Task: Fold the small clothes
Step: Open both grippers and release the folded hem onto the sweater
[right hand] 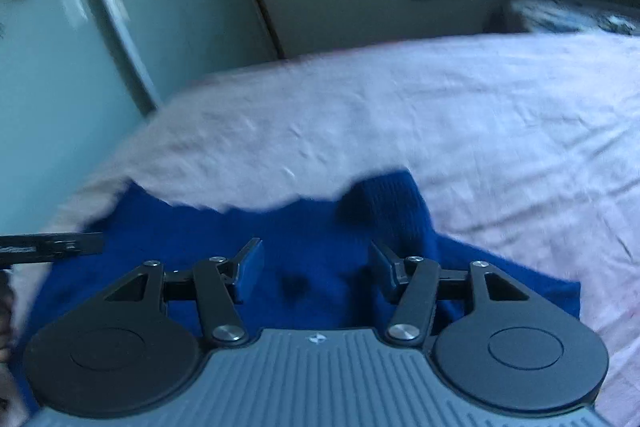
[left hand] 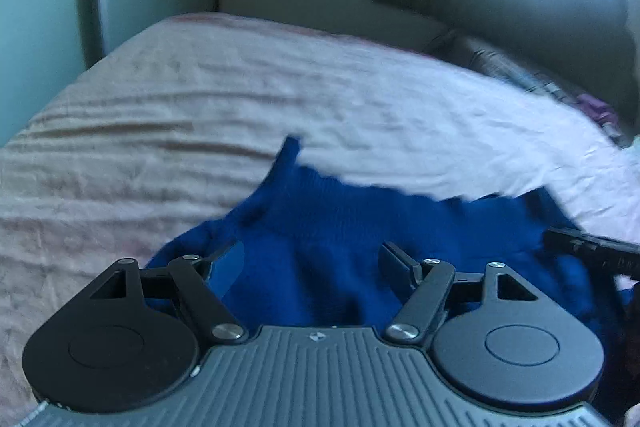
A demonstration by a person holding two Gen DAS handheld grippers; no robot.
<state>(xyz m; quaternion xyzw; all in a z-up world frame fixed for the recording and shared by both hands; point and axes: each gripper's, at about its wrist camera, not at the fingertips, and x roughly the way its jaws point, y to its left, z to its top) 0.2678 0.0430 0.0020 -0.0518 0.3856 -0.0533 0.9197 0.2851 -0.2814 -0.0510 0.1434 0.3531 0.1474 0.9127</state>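
Soft, limp blue knitted garment (left hand: 340,227) lay on pale pink bedsheet (left hand: 200,107); left gripper (left hand: 312,263) and right gripper (right hand: 316,267) gaped wide, empty; best pinched at edges.

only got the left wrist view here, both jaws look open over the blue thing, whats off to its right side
Observer: The garment ends there in a straight edge, with bare pink sheet beyond it. The right gripper is open above the cloth too.
Operator: is there any part sticking up on that side
Observer: Yes, a ribbed blue flap juts out toward the far side of the bed, just beyond the right gripper's right-hand finger.
Operator: and whats left of the bed, i just see a pale wall
Observer: A pale door or cabinet front with dark leafy marks on it; too blurred to say more.
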